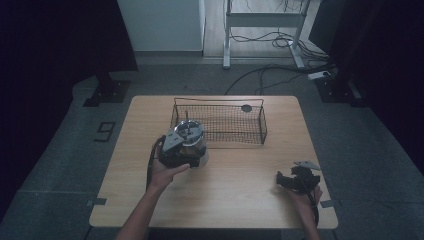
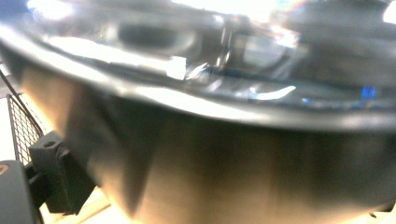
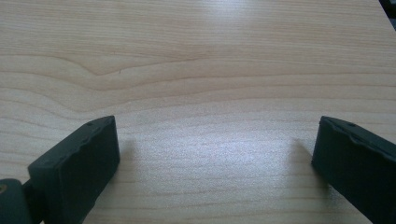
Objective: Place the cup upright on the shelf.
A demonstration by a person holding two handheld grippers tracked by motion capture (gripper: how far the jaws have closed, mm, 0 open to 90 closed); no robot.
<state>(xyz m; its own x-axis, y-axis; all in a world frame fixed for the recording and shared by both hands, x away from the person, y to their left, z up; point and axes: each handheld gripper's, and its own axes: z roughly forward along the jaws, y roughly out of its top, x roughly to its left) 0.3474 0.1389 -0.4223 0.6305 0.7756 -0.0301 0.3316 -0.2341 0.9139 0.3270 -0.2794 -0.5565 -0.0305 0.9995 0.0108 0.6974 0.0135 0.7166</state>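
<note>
A shiny metal pot (image 1: 194,141) with a glass lid (image 1: 189,131) stands by the front left corner of the black wire basket (image 1: 235,134). My left gripper (image 1: 186,154) is around the pot from the near side. In the left gripper view the pot (image 2: 243,158) spans the whole gap between the jaws, and the left fingertip (image 2: 51,175) lies against its wall. My right gripper (image 1: 287,180) rests low at the table's front right, open, with bare wood between its fingers (image 3: 77,163).
A small dark round thing (image 1: 246,108) lies at the basket's far right. The wooden table (image 1: 240,195) is bare wood in the middle and front. Table legs and cables stand on the floor beyond.
</note>
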